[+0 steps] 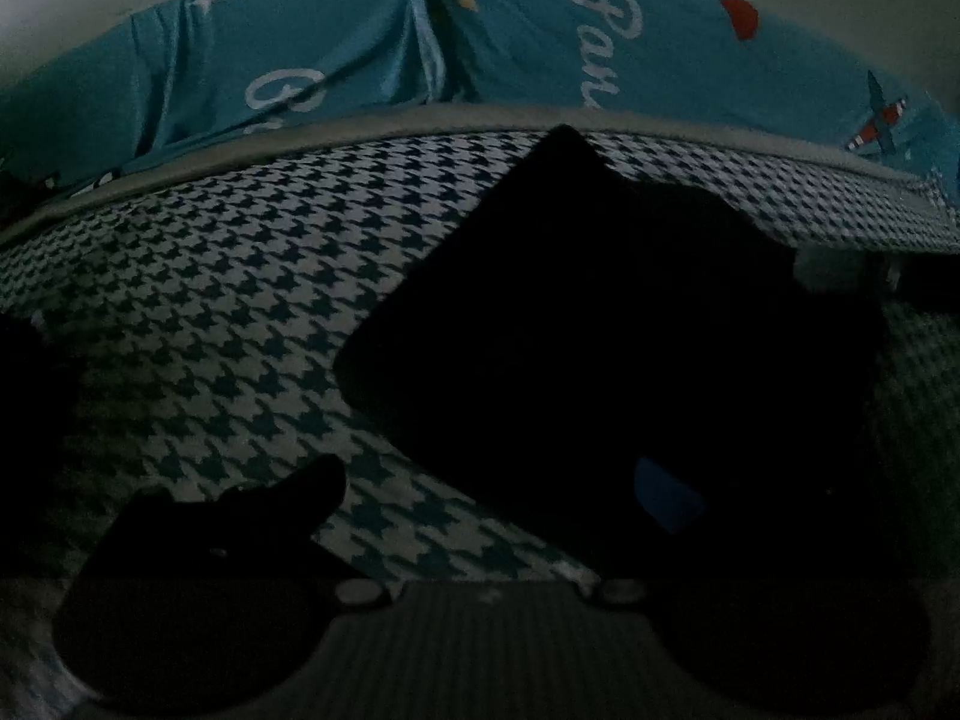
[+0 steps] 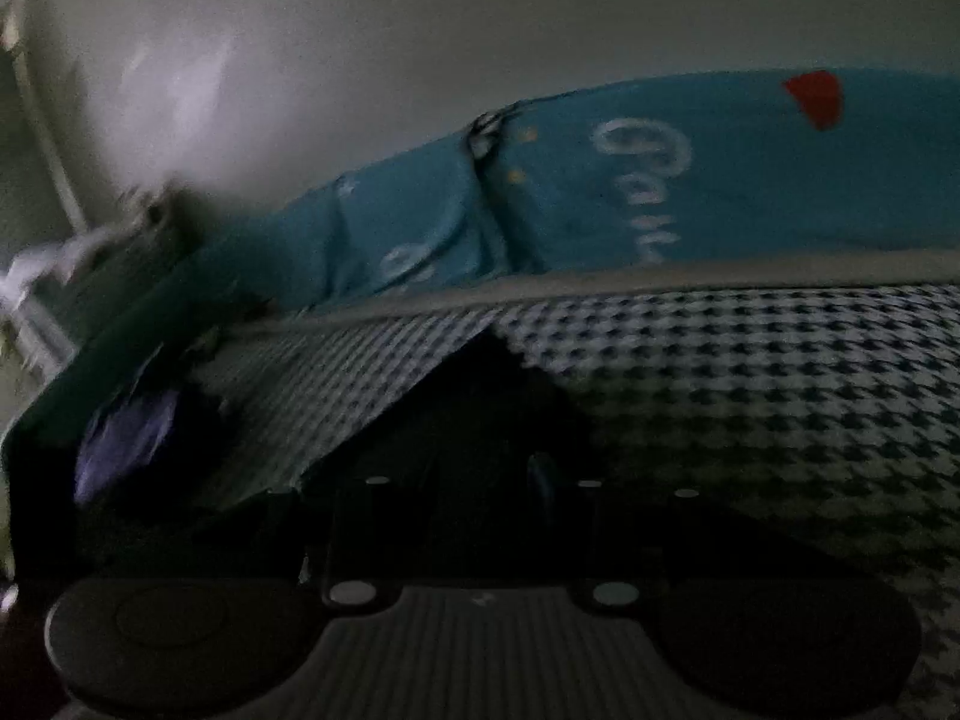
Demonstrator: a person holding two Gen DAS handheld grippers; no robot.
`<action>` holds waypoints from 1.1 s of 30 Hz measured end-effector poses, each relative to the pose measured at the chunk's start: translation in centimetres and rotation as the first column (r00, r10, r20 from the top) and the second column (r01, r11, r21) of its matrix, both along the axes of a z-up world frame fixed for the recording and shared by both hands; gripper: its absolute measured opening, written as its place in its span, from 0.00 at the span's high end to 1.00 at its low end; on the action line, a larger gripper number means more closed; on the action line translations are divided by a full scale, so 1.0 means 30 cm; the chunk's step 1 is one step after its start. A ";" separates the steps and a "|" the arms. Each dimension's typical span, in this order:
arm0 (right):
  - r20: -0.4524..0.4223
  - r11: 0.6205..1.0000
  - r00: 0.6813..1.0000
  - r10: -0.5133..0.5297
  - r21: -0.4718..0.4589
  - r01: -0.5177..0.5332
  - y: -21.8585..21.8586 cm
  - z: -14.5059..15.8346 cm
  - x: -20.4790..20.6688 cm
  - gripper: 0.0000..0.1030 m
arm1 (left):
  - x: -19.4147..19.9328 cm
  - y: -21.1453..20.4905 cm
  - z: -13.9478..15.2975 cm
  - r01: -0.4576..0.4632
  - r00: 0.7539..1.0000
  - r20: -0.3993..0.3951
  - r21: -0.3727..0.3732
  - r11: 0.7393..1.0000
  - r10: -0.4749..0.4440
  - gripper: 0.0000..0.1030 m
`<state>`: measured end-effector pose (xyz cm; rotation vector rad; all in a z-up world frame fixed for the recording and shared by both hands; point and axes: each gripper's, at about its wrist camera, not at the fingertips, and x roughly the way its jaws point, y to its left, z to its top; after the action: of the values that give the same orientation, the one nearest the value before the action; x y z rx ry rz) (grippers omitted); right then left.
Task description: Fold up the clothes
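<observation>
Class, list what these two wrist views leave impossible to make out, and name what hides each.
- Black garment, left wrist view: shape and type lost in darkness.
- Right gripper, right wrist view: its grip lost in shadow.
- White lettering, left wrist view: cut off by the houndstooth cover.

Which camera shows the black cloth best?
The left wrist view: the black cloth lies there as a big dark shape with a clear pointed corner on the checked cover. The right wrist view shows only a dim, blurred dark wedge under a lifted flap of the cover.
</observation>
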<state>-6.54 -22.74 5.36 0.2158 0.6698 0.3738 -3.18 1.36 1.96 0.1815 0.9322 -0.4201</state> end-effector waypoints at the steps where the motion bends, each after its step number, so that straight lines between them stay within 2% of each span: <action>1: -0.016 1.000 1.000 0.022 -0.021 -0.022 0.012 -0.010 -0.004 0.70 | 0.000 -0.003 -0.004 0.004 1.000 -0.002 0.003 1.000 -0.004 0.00; 4: -0.065 0.993 0.997 0.048 -0.105 -0.054 0.038 -0.052 -0.005 0.70 | 0.004 -0.009 -0.017 0.010 1.000 -0.014 0.014 1.000 -0.010 0.00; 6: -0.078 0.985 0.997 0.011 -0.171 -0.024 0.036 -0.073 -0.003 0.71 | 0.010 -0.011 -0.021 0.011 1.000 -0.021 0.014 1.000 -0.011 0.00; 10: -0.051 0.980 0.993 -0.108 -0.171 0.098 -0.033 -0.066 0.002 0.73 | 0.015 -0.012 -0.026 0.013 1.000 -0.025 0.018 1.000 -0.013 0.00; 12: -0.039 0.976 0.990 -0.136 -0.175 0.127 -0.057 -0.062 0.002 0.74 | 0.012 -0.011 -0.029 0.012 1.000 -0.027 0.020 1.000 -0.012 0.00; 16: -0.042 0.954 0.984 -0.174 -0.254 0.158 -0.074 -0.092 0.015 0.74 | 0.009 -0.010 -0.033 0.011 1.000 -0.029 0.023 1.000 -0.010 0.00; 20: -0.064 0.956 0.978 -0.200 -0.229 0.181 -0.110 -0.111 0.021 0.73 | 0.004 -0.008 -0.028 0.013 1.000 -0.014 0.013 1.000 -0.013 0.00; 24: -0.041 0.937 0.973 -0.228 -0.279 0.208 -0.114 -0.106 0.004 0.69 | -0.011 -0.004 -0.013 0.022 1.000 0.001 -0.006 1.000 -0.022 0.00; 28: -0.059 0.937 0.957 -0.284 -0.231 0.264 -0.131 -0.087 -0.020 0.68 | -0.035 -0.012 -0.013 0.025 1.000 0.015 0.000 1.000 -0.025 0.00; 33: 0.016 0.928 0.950 -0.313 -0.208 0.310 -0.086 -0.017 -0.086 0.67 | -0.076 -0.019 -0.019 0.012 1.000 0.009 -0.012 1.000 -0.012 0.00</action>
<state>-9.12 -25.33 4.84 0.1228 0.6742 -0.0050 -5.46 0.79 1.40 0.1781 0.9198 -0.4352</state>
